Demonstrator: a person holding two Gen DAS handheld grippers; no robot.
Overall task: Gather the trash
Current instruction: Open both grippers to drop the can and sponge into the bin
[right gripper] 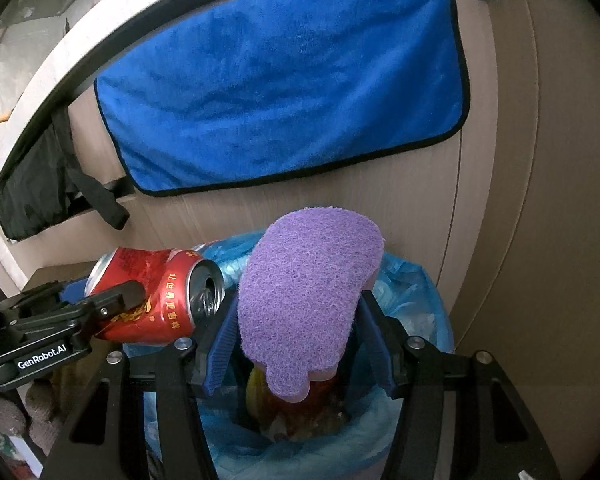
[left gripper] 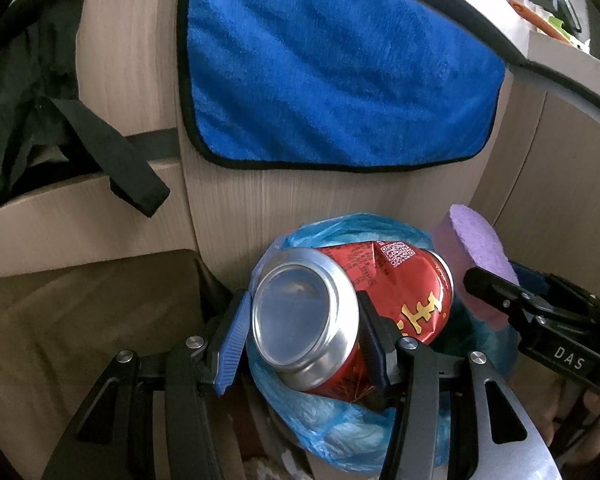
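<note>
My left gripper [left gripper: 300, 332] is shut on a dented red drink can [left gripper: 340, 312] and holds it on its side above the bin lined with a blue bag [left gripper: 340, 440]. My right gripper [right gripper: 300, 332] is shut on a purple sponge [right gripper: 308, 300] and holds it over the same bin's bag [right gripper: 412, 288]. Food scraps [right gripper: 300, 416] lie inside the bin. The can [right gripper: 156, 292] and left gripper [right gripper: 112, 300] show at the left of the right wrist view. The sponge [left gripper: 476, 248] and right gripper [left gripper: 500, 296] show at the right of the left wrist view.
A blue towel [left gripper: 324, 68] hangs on the wooden cabinet front [left gripper: 236, 208] right behind the bin. A black strap [left gripper: 116, 152] and dark cloth hang to the left. An olive cushion [left gripper: 80, 320] lies left of the bin. A counter edge [left gripper: 548, 72] runs above.
</note>
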